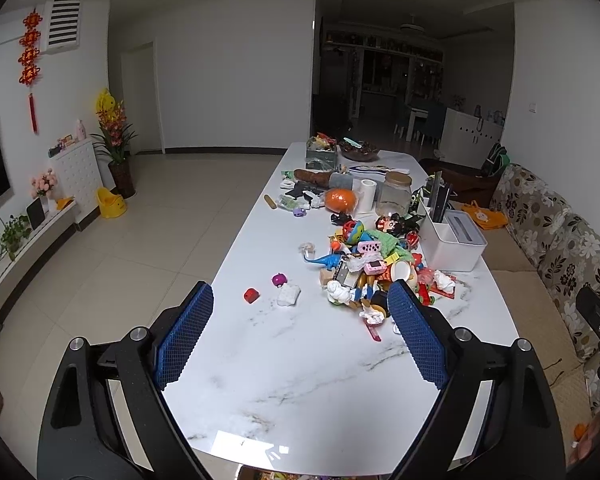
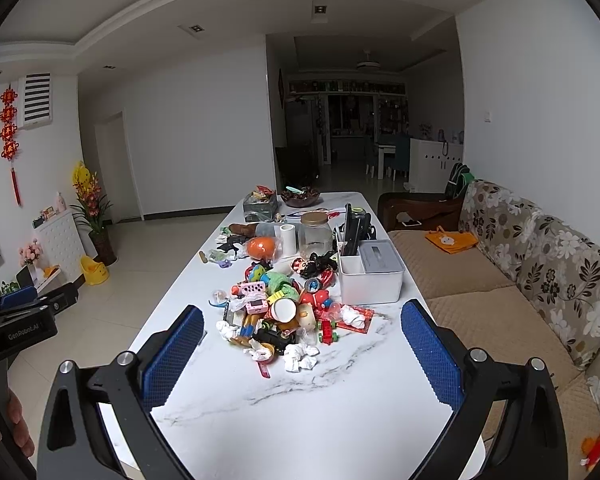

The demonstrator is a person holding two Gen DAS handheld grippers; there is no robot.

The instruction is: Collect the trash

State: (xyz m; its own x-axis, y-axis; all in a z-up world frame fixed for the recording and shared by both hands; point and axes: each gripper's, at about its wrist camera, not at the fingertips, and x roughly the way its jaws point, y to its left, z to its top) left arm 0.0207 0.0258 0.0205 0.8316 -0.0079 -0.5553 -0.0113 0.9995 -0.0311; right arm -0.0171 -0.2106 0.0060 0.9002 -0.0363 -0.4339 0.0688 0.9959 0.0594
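Note:
A white marble table carries a heap of small toys mixed with crumpled white tissues. One tissue lies apart at the heap's left, others sit at its near edge and on a red packet. My left gripper is open and empty above the table's near end, short of the heap. My right gripper is open and empty, also short of the heap. The left gripper's body shows at the left of the right wrist view.
A white organiser box stands right of the heap. Behind are a glass jar, a paper roll, an orange ball and a bowl. A flowered sofa runs along the right. Tiled floor lies left.

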